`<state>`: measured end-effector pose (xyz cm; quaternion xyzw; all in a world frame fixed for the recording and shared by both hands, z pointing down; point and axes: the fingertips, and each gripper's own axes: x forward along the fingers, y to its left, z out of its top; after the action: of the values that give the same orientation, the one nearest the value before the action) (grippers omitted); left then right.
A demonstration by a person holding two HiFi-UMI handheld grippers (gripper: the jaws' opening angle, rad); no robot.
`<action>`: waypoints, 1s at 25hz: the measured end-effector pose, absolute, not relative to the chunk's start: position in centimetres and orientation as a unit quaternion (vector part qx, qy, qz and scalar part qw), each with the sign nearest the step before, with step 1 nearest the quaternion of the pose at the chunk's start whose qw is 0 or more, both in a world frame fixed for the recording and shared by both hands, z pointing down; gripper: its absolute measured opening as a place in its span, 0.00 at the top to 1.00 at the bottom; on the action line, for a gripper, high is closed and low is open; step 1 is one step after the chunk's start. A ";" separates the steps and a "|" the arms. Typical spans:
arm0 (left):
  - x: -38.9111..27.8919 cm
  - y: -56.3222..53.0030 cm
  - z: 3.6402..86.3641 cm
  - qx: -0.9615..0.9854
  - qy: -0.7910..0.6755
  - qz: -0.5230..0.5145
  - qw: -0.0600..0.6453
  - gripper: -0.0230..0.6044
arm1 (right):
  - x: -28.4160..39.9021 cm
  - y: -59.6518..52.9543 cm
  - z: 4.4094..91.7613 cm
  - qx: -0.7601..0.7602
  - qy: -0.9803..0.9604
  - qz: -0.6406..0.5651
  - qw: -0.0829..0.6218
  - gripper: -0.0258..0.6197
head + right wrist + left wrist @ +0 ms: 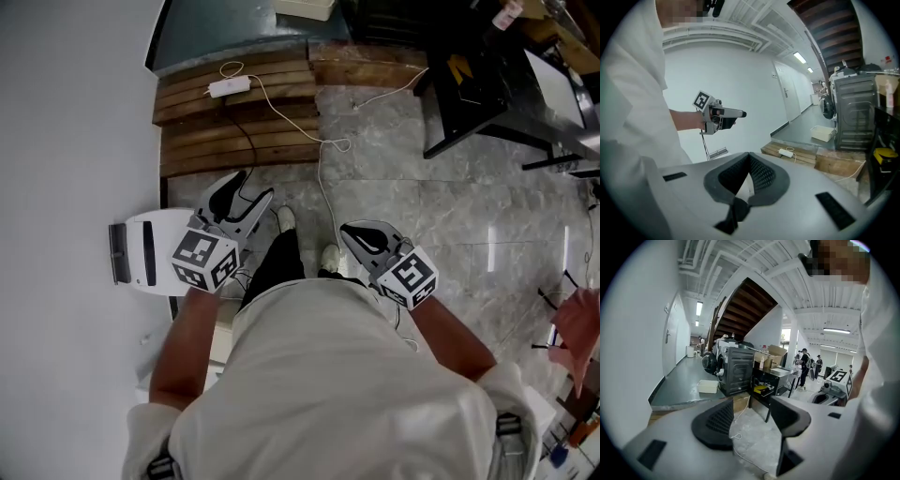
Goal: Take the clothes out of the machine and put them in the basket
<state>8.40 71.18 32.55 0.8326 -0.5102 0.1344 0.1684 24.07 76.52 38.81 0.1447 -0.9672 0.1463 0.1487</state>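
Note:
No clothes show in any view. My left gripper [255,186] [752,405] is held out over the marble floor, open, with nothing between its pads. My right gripper [349,232] [749,157] is beside it, shut, tips meeting on nothing. In the right gripper view the left gripper [723,114] hangs in the air against the white wall. Far off, a dark front-loading machine [737,369] [853,112] stands on the grey floor, with a shallow white tub [708,386] [821,133] on the floor near it. Both are well beyond the grippers.
A wooden platform [239,122] lies ahead with a white power strip [230,86] and its cable [323,178] trailing over the floor. A white box-like object [150,248] sits by the wall at left. A black table [487,84] [771,380] stands at right. People stand in the distance [804,366].

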 end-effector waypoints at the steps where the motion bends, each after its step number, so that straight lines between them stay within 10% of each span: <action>1: 8.0 70.5 32.6 0.832 -0.510 0.133 0.171 0.58 | 23.7 75.9 39.0 0.146 -0.966 0.149 0.150 0.96; 25: -13.4 49.4 34.0 0.858 -0.475 0.089 0.174 0.58 | 1.1 53.8 36.8 0.179 -0.953 0.123 0.210 0.96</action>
<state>-13.44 49.35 33.95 0.8576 -0.4754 0.0895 0.1745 1.12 53.75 36.83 0.1793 -0.9533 0.1234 0.2096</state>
